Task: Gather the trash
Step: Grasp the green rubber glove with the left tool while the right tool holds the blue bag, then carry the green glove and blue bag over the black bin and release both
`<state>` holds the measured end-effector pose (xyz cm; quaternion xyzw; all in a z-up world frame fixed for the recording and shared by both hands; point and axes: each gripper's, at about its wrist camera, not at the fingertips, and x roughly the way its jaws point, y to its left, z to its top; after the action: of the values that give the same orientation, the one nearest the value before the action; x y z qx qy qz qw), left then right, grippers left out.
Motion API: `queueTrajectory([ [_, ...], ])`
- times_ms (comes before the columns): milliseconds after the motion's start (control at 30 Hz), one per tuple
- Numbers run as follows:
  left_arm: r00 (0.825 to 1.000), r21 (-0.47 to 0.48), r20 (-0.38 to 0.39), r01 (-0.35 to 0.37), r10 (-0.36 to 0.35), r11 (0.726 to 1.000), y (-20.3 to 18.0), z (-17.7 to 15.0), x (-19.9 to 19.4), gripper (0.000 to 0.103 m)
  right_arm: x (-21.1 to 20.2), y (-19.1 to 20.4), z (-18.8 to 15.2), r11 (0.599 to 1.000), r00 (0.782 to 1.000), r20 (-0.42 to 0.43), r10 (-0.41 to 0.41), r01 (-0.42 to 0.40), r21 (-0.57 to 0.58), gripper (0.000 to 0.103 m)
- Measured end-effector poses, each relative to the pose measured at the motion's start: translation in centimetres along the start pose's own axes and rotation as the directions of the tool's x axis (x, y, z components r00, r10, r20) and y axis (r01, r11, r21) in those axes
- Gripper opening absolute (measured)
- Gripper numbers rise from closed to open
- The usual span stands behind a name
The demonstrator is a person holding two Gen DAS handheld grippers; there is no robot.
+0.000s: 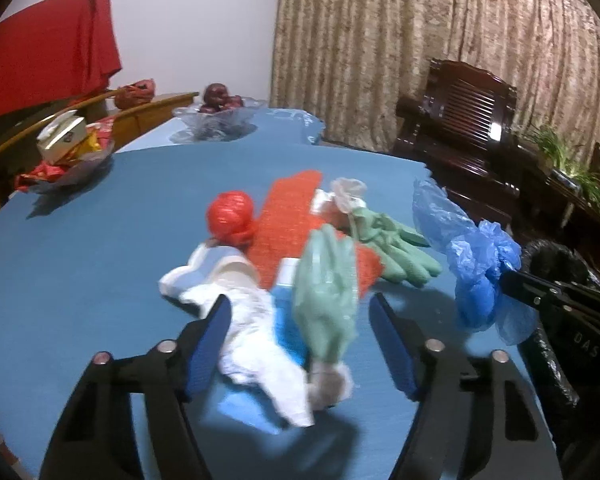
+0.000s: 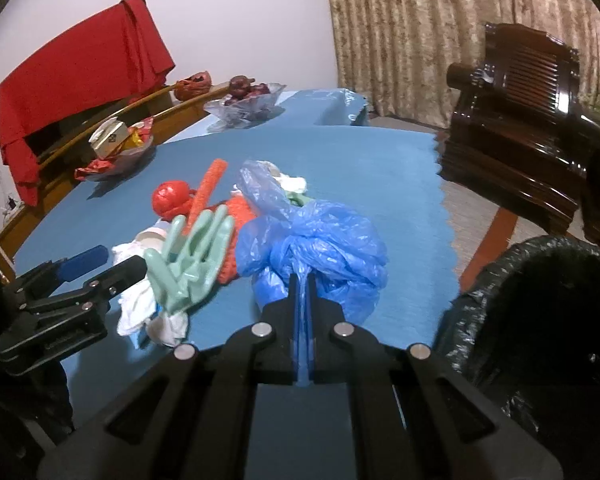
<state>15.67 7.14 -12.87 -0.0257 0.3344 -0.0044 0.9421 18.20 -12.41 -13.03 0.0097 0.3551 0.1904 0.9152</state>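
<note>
Right wrist view: the right gripper is clamped on a crumpled blue plastic bag, just left of the black-lined bin. Carrying it over the bin rim is judged next. The left gripper, jaws apart, straddles a green glove left of the bin, unpinched.

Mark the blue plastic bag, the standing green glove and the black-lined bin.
blue plastic bag (image 2: 332,252), right wrist view, crumpled bunch above the pads.
green glove (image 1: 326,300), left wrist view, palm.
bin (image 2: 480,300), right wrist view, liner's near rim.
</note>
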Motion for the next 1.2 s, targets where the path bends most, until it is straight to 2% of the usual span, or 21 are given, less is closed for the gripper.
queueTrajectory([
  [100, 1.0, 0.028, -0.009, 0.008, -0.008, 1.0, -1.2, 0.0, 1.0, 0.057, 0.1, -0.5, -0.1, 1.0, 1.0, -0.002, -0.007, 0.007, 0.011, 0.002],
  [367, 0.997, 0.019, -0.072, -0.028, 0.029, 0.999, -1.8, -0.9, 4.5, 0.057, 0.9, -1.0, -0.4, 1.0, 1.0, -0.017, -0.007, 0.008, 0.016, 0.002],
  [433, 0.996, 0.023, -0.082, -0.023, 0.025, 0.999, -2.0, -1.0, 4.9, 0.051, 1.0, -1.1, -0.5, 1.0, 1.0, -0.022, -0.007, 0.007, 0.016, 0.002],
  [500, 0.995, 0.032, -0.092, -0.038, 0.041, 0.999, -2.1, -1.1, 5.3, 0.037, 1.2, -1.1, -0.5, 1.0, 1.0, -0.025, -0.006, 0.006, 0.018, 0.002],
  [567, 0.994, 0.031, -0.094, -0.052, 0.054, 0.998, -2.0, -1.2, 5.3, 0.031, 1.2, -1.1, -0.5, 1.0, 1.0, -0.024, -0.005, 0.005, 0.017, 0.002],
  [700, 0.995, 0.025, -0.075, -0.06, 0.061, 0.998, -2.0, -1.0, 4.0, 0.02, 1.0, -0.8, -0.3, 1.0, 1.0, -0.018, -0.004, 0.004, 0.013, 0.002],
  [767, 0.996, 0.014, -0.065, -0.053, 0.054, 0.998, -2.1, -1.0, 3.2, 0.018, 0.7, -0.7, -0.1, 1.0, 1.0, -0.01, -0.001, 0.001, 0.011, 0.002],
  [1200, 0.999, 0.004, 0.032, 0.024, -0.024, 1.0, -4.1, 0.8, -3.2, 0.016, -4.0, -0.5, 0.7, 1.0, 0.998, 0.065, -0.003, 0.003, 0.012, 0.002],
])
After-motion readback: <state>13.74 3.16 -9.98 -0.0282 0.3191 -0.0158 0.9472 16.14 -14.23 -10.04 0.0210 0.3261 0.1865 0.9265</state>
